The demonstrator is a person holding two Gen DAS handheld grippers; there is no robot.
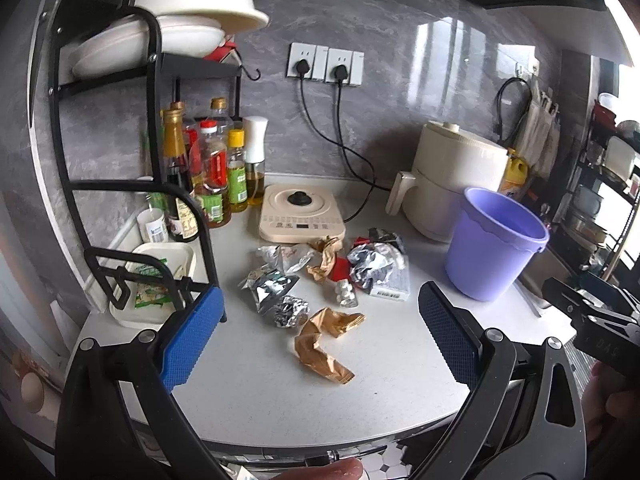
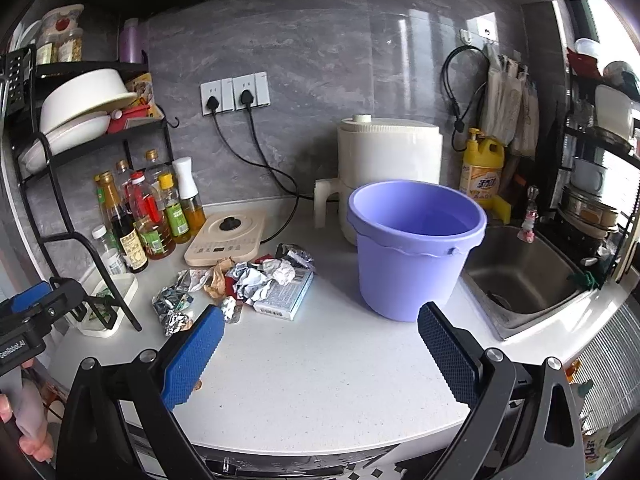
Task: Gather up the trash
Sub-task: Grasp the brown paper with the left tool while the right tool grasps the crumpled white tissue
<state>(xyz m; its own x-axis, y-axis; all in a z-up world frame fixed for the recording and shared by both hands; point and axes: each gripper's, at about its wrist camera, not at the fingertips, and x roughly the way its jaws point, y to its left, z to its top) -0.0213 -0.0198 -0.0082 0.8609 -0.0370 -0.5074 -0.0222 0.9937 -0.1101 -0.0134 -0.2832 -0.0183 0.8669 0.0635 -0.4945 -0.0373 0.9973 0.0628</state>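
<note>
A pile of trash lies on the white counter: crumpled foil wrappers (image 1: 374, 264), a foil ball (image 1: 291, 312), brown paper wrappers (image 1: 322, 342), a blister pack (image 1: 346, 293) and a small flat box (image 2: 285, 297). A purple bucket (image 1: 494, 242) stands upright to the right of the pile; it also shows in the right wrist view (image 2: 414, 248). My left gripper (image 1: 320, 338) is open and empty, above the near brown wrapper. My right gripper (image 2: 320, 350) is open and empty, over bare counter in front of the bucket.
A beige induction cooker (image 1: 301, 212) and a white air fryer (image 2: 386, 172) stand behind the pile. A black rack (image 1: 152, 184) with oil bottles and bowls is at the left. A steel sink (image 2: 520, 276) lies right of the bucket. A white tray (image 1: 156, 288) sits under the rack.
</note>
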